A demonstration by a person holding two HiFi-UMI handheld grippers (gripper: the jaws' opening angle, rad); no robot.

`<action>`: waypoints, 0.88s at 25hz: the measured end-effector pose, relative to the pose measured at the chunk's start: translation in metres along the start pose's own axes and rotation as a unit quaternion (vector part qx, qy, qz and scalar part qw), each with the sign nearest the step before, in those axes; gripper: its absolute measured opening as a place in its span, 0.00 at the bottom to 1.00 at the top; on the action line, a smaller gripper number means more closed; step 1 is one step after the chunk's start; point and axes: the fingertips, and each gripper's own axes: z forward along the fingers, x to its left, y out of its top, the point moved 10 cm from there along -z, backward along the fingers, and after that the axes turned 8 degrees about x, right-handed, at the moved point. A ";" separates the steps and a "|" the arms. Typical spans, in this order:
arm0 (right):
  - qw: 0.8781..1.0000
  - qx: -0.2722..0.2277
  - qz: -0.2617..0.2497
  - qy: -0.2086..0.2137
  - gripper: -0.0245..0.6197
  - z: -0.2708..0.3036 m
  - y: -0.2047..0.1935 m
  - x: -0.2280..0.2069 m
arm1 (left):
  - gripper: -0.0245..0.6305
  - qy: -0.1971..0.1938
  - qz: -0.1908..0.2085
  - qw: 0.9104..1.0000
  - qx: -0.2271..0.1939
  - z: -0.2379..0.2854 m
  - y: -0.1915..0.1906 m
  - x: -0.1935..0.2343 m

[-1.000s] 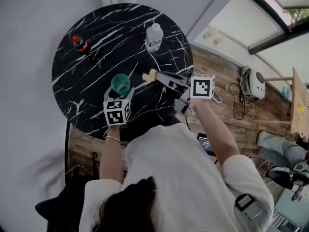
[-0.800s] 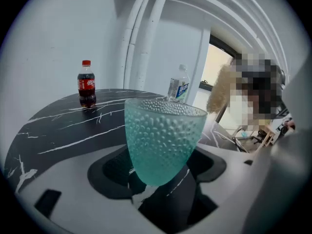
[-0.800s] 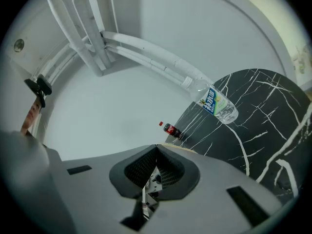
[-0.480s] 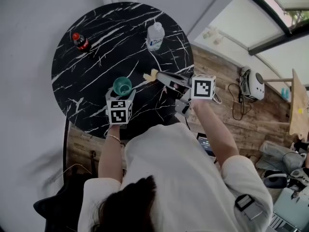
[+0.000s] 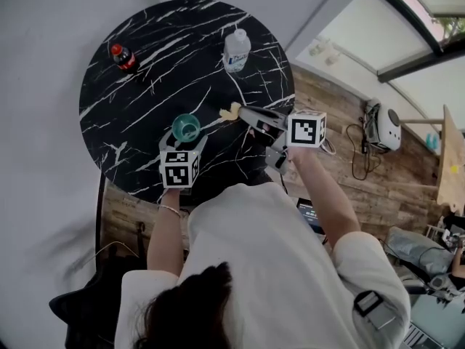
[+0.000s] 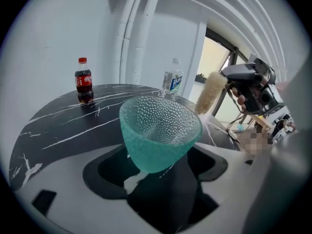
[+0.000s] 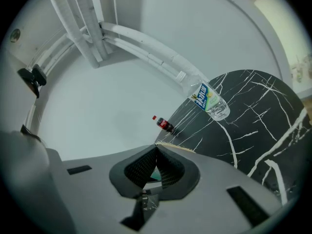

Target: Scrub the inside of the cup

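a: cup [image 5: 186,127] first. where does it sit?
b: on the black marble table [image 5: 131,64], toward the near edge, mouth up. its narrow foot is between the jaws of the left gripper [image 5: 184,142]. those jaws stand wide and have just been opening. a sliver of table shows beside the foot, so i judge the pads aren't pressing it.
a: and the other one?
b: the right gripper [image 5: 244,113] has its jaws together, clamped on a cream brush [image 5: 230,112]. the bristle end sticks out toward the cup, near it but not touching.
a: what does the next move turn on?
b: the two axes. the cup's runs up and down, or nearly so. the brush lies almost level, aimed at the cup's side from the right in the head view. my guess is that the tip must rise over the rim and tilt down into the mouth.
a: how does the cup look?
b: teal see-through glass, pebbled all over with small bumps, wide at the rim and tapering down. it looks empty. with nothing gripping it, it could skid under the brush.
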 end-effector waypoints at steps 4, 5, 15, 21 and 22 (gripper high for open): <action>1.000 0.011 -0.014 -0.017 0.09 0.008 0.003 -0.006 | 0.61 -0.004 -0.008 1.000 -0.008 -0.014 -0.007 -0.001; 0.999 0.017 -0.021 -0.027 0.09 0.010 0.003 -0.007 | 0.61 0.000 -0.004 1.000 -0.010 -0.019 -0.009 0.000; 0.992 0.067 -0.080 -0.064 0.09 0.036 0.006 -0.020 | 0.60 0.006 -0.132 0.990 -0.045 -0.067 -0.049 0.030; 0.988 0.089 -0.076 -0.097 0.09 0.032 -0.008 -0.038 | 0.60 0.033 -0.155 0.985 -0.072 -0.086 -0.056 0.033; 0.988 0.090 -0.073 -0.101 0.09 0.029 -0.010 -0.040 | 0.60 0.032 -0.159 0.984 -0.078 -0.087 -0.054 0.033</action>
